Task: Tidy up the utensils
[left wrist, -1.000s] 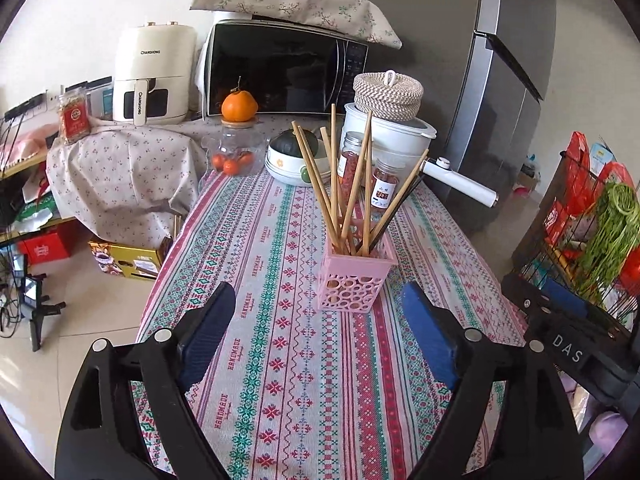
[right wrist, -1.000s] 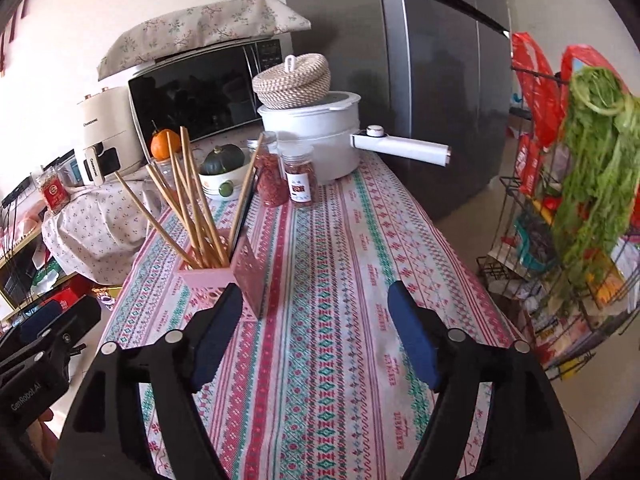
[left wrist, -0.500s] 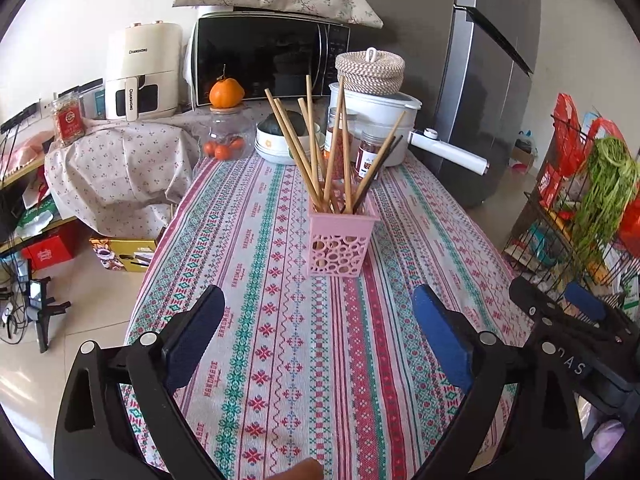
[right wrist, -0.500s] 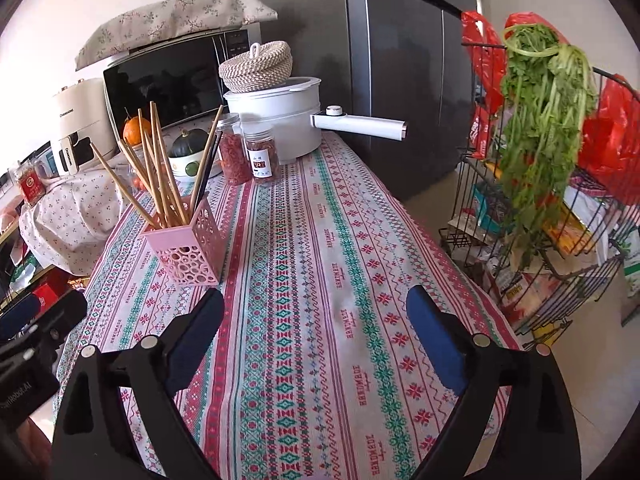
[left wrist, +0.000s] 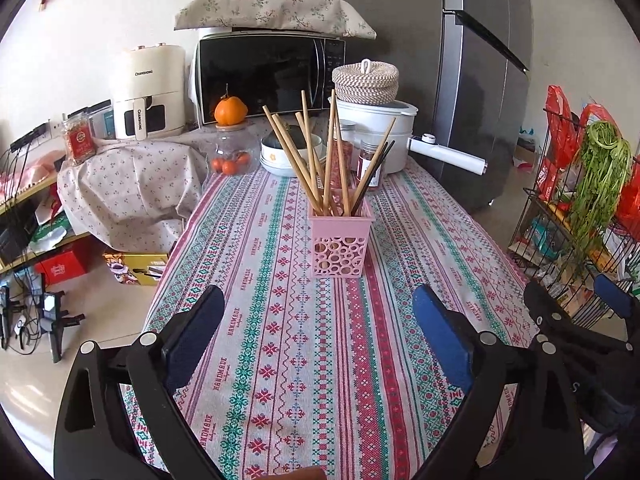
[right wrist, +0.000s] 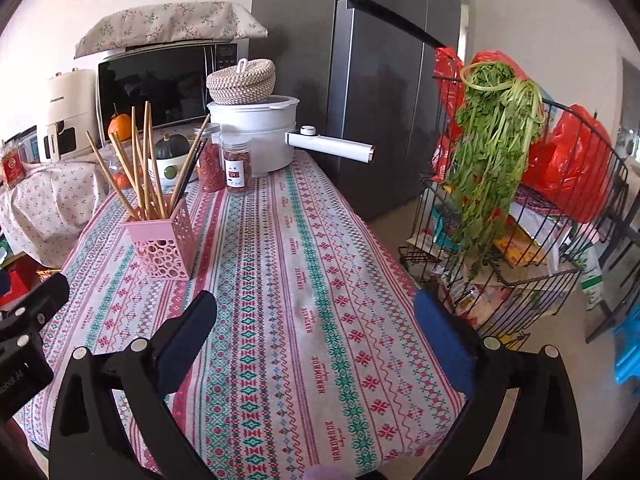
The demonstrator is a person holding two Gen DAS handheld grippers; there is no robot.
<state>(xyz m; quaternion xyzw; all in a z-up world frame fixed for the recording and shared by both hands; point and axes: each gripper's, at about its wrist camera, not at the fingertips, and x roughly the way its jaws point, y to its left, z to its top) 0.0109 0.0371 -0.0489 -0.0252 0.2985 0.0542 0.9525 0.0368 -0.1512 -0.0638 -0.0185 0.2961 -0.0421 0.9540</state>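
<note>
A pink perforated holder (left wrist: 339, 243) stands upright on the patterned tablecloth (left wrist: 280, 340) and holds several wooden chopsticks (left wrist: 304, 160) and a dark pair. It also shows in the right wrist view (right wrist: 162, 246) at the left. My left gripper (left wrist: 318, 328) is open and empty, above the near part of the table, well short of the holder. My right gripper (right wrist: 316, 334) is open and empty, over the table's near right part. It shows at the right edge of the left wrist view (left wrist: 580, 320).
At the table's far end stand a white pot (left wrist: 384, 136) with a long handle and woven lid, two spice jars (right wrist: 224, 164), a bowl (left wrist: 286, 152) and a glass jar (left wrist: 234, 152). A microwave (left wrist: 272, 76) and fridge (left wrist: 460, 60) are behind. A wire rack (right wrist: 520, 216) with greens stands right.
Both grippers have drawn back from the holder toward the near end of the table. The holder now sits farther off in both views. Both stay open.
</note>
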